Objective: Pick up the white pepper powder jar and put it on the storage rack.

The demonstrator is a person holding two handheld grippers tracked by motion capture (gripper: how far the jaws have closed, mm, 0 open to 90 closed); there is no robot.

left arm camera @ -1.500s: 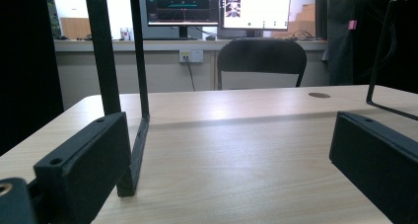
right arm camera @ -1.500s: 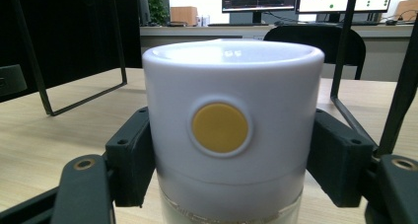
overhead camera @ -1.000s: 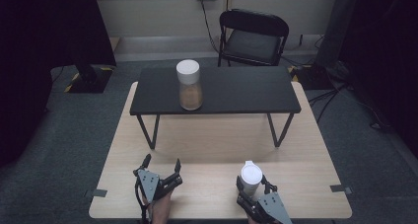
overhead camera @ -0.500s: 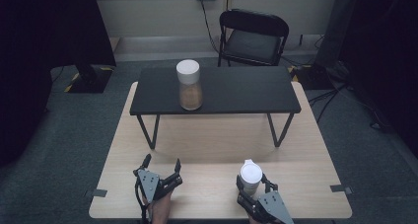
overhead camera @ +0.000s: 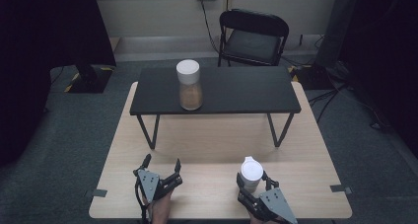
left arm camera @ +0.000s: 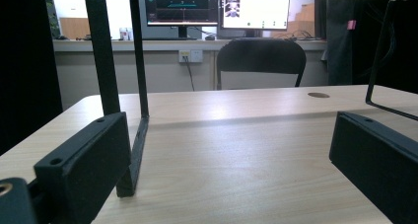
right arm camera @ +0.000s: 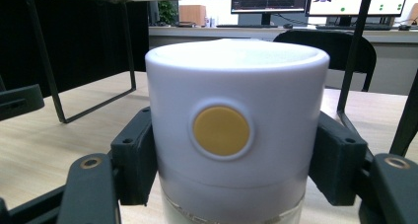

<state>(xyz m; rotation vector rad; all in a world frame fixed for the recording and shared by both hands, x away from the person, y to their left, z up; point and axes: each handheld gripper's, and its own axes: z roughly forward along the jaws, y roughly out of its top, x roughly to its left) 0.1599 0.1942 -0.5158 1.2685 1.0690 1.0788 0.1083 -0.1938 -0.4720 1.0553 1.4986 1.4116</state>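
My right gripper [overhead camera: 252,181] is shut on a jar with a white lid [overhead camera: 250,168] near the front right of the wooden table [overhead camera: 212,140]. In the right gripper view the jaws press both sides of the lid [right arm camera: 236,86], which carries a round yellow button [right arm camera: 221,130]. Whether the jar's base touches the table is hidden. My left gripper [overhead camera: 161,162] stands open at the front left, low over the table, with nothing between its jaws [left arm camera: 222,174]. A second white-lidded jar [overhead camera: 189,86] with brown contents stands on the left part of a black raised shelf [overhead camera: 241,88].
The black shelf spans the table's far half on thin metal legs [overhead camera: 148,132], with open space beneath it. One leg [left arm camera: 135,86] stands just ahead of the left gripper. A black folding chair [overhead camera: 254,36] is behind the table, near cables on the floor.
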